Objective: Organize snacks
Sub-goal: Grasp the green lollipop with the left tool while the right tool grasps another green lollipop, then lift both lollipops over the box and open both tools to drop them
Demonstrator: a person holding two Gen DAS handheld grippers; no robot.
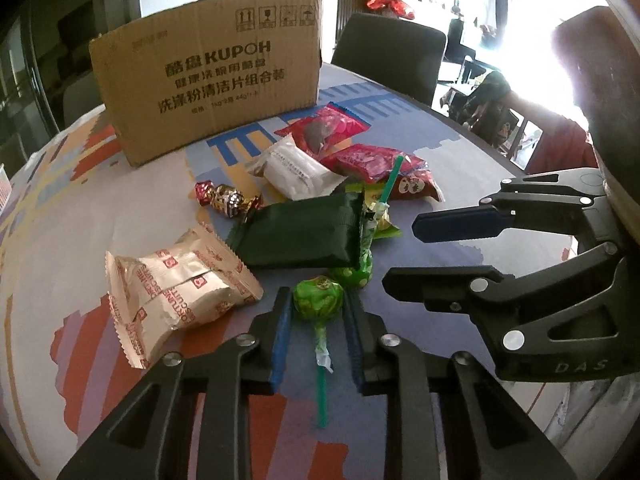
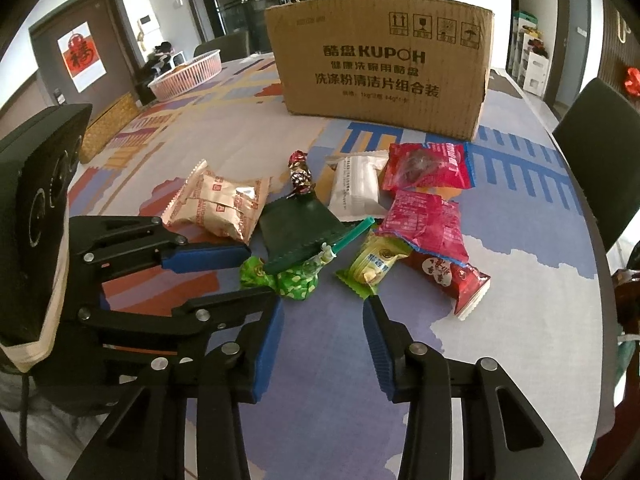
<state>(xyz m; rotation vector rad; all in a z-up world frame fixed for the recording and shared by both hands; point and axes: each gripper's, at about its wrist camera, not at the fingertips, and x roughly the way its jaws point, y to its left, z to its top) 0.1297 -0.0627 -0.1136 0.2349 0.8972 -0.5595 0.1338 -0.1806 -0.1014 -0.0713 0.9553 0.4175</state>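
Observation:
A pile of snacks lies on the patterned table in front of a cardboard box (image 1: 208,80) (image 2: 380,64). My left gripper (image 1: 318,308) is open, its fingers either side of a green lollipop (image 1: 318,300) lying on the table; it also shows in the right wrist view (image 2: 252,270). A second green lollipop (image 1: 356,272) (image 2: 298,282) lies beside a dark green packet (image 1: 300,232) (image 2: 300,228). My right gripper (image 2: 324,312) is open and empty just short of the pile; it shows in the left wrist view (image 1: 404,252).
A beige biscuit pack (image 1: 180,288) (image 2: 220,204), a foil candy (image 1: 226,198), a white packet (image 1: 296,168) (image 2: 356,184), red packets (image 1: 372,160) (image 2: 424,216) and a yellow-green packet (image 2: 372,260) lie around. A white basket (image 2: 188,74) stands far left. Chairs (image 1: 390,54) surround the table.

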